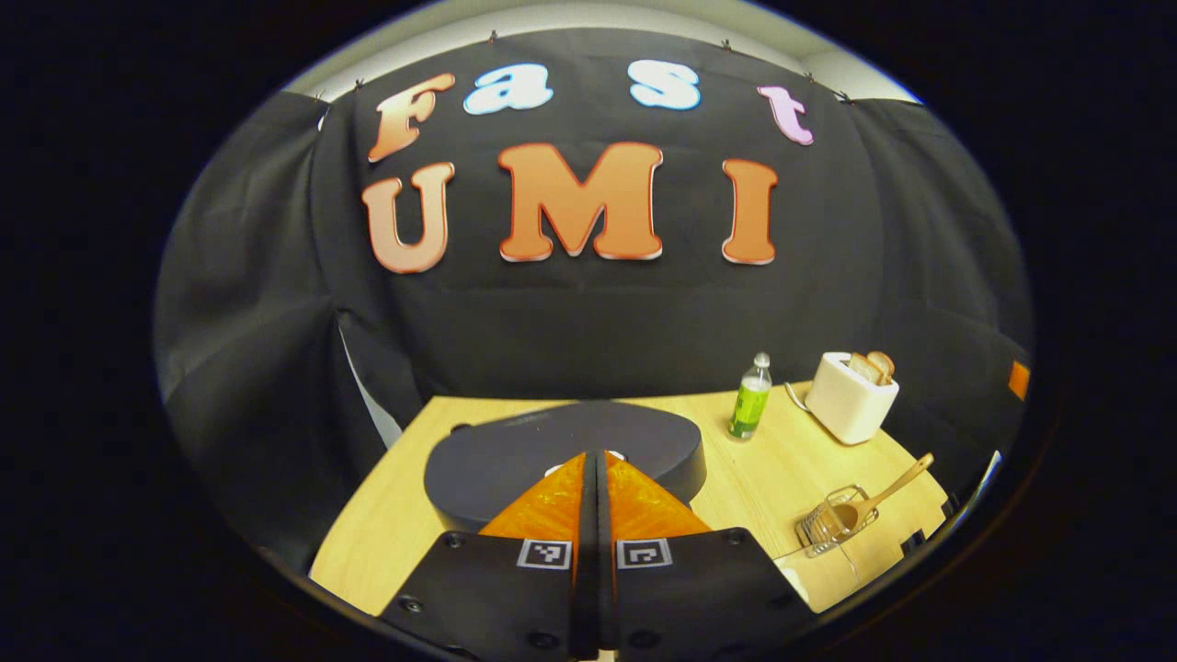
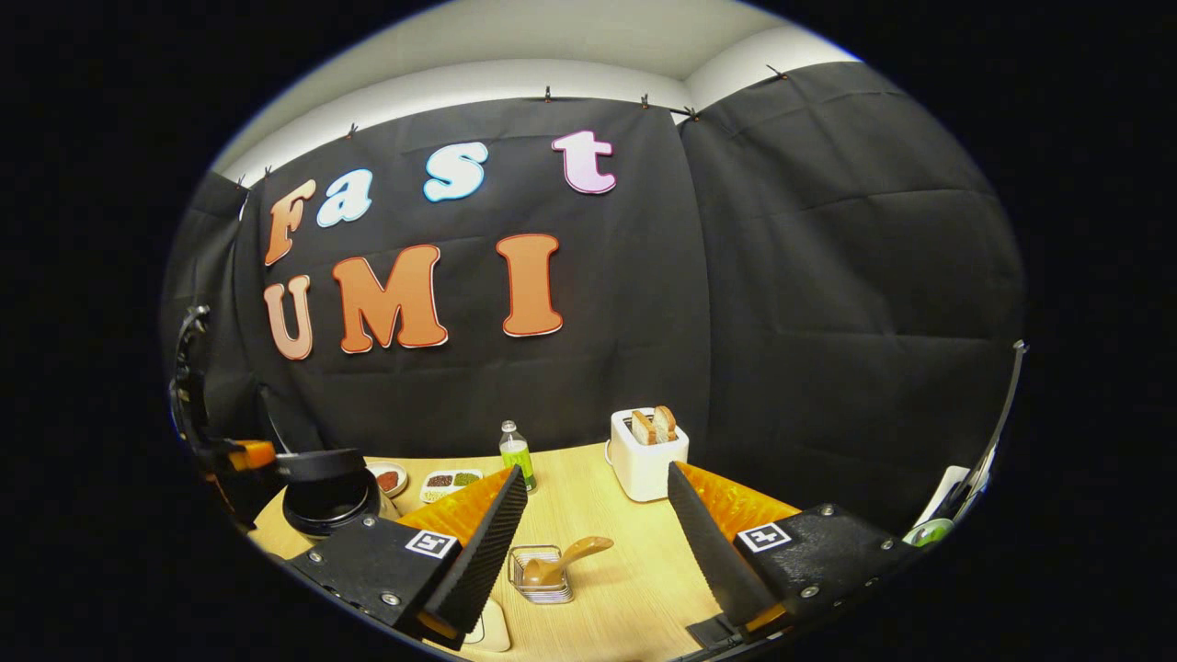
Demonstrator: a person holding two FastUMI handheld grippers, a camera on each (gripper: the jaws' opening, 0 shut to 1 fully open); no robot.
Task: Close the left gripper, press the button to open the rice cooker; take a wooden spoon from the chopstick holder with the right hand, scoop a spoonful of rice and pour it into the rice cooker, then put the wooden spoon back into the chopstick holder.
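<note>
Left hand-held gripper [image 1: 596, 460] pressed together over rice cooker [image 1: 515, 455]; right hand-held gripper [image 2: 598, 533] wide apart, empty; chopstick holder [image 2: 541, 575] at 6 o'clock holds wooden spoon [image 2: 563, 558]

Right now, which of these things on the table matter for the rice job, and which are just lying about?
For the job:
rice cooker
wooden spoon
chopstick holder
left tool, shut
right tool, open

Lying about:
green bottle
toaster with bread
small dishes

The left gripper [image 1: 596, 478] has its jaws pressed together, while the right gripper [image 2: 598, 533] holds its jaws spread wide.
</note>
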